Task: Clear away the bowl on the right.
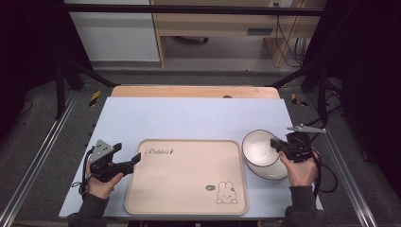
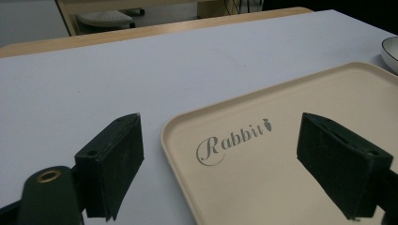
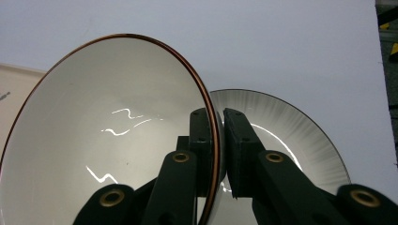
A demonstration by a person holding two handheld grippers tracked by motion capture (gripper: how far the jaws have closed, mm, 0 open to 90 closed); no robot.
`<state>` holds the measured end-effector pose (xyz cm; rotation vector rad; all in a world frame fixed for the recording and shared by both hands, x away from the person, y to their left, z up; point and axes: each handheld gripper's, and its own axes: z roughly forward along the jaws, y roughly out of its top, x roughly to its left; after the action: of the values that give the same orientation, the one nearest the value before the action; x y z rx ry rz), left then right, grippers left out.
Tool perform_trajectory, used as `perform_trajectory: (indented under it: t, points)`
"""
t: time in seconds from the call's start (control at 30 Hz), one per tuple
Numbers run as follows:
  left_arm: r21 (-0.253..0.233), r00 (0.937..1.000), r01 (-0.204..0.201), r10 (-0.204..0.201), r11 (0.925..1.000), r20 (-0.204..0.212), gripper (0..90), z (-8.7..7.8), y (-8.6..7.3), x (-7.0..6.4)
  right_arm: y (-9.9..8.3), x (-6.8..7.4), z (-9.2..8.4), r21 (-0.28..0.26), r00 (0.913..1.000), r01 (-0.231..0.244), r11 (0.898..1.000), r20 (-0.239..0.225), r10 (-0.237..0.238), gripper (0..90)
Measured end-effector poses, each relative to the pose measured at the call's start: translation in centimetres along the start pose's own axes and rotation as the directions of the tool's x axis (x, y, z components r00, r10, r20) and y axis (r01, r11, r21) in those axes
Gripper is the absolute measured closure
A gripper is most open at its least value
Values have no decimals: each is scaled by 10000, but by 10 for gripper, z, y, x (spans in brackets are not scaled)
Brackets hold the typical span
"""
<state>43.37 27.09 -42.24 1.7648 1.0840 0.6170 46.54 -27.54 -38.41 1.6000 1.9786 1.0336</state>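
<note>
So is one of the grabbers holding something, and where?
Yes. The right gripper pinches the white bowl by its rim, lifting it off a plate. The left gripper is open, holding nothing.

white bowl (image 3: 108, 140) | tilted, clamped at rim | above plate (image 3: 291, 136)

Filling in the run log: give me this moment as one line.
left gripper: open, at tray corner | right gripper: shut on bowl rim, lifted tilted over plate | tray: empty

— Position of the tray (image 1: 187, 177)?
— Centred on the desk (image 1: 189, 118), near its front edge.
— And the bowl (image 1: 257, 147)?
— Just right of the tray, tilted over a plate (image 3: 300, 136).
</note>
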Motion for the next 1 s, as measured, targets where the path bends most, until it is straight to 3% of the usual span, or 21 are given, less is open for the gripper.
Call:
perform_trajectory:
  t: [0.33, 0.57, 1.0]
  points:
    - [77, 9998, -135, 134, 9999, 133, 141, 0, 0, -2, 5, 16, -6, -212, 9984, 318, 9993, -468, -327, 822]
    - [73, 9997, -183, 182, 9998, 166, 140, -1, 1, -4, 9, 37, -9, -294, 9922, 608, 9977, -1069, -636, 822]
    - [61, 9997, -186, 185, 9998, 143, 140, -1, 1, -4, 14, 58, 1, -238, 9816, 875, 9959, -1680, -903, 823]
